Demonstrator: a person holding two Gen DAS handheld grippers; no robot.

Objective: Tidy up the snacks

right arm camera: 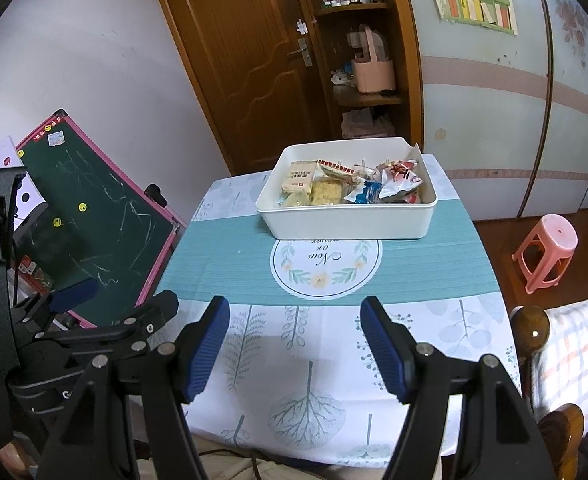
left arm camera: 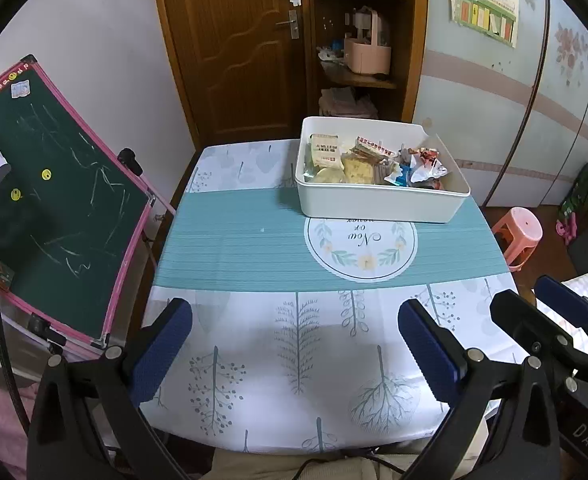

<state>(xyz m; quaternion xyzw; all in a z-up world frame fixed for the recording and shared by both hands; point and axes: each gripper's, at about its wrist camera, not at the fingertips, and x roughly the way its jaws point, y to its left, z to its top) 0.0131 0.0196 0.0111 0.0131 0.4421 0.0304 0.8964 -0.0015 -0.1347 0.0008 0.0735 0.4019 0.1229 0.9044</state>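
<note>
Left wrist view: the left claw (left arm camera: 294,344) is held wide open and empty over the near edge of the counter (left arm camera: 233,240), and the white bin (left arm camera: 378,202) of snacks (left arm camera: 370,160) is seen ahead and to the right of it, well apart, at the far side. Its long axis is laid across the view, a long wall turned toward the claws. In the right wrist view the right claw (right arm camera: 294,346) is likewise spread and nothing is gripped; the bin (right arm camera: 346,222) is found almost straight ahead, only slightly right, with the packets (right arm camera: 350,184) heaped inside. The right claw is judged the better lined up; a forward reach over the printed medallion (right arm camera: 326,268) would be called for.
</note>
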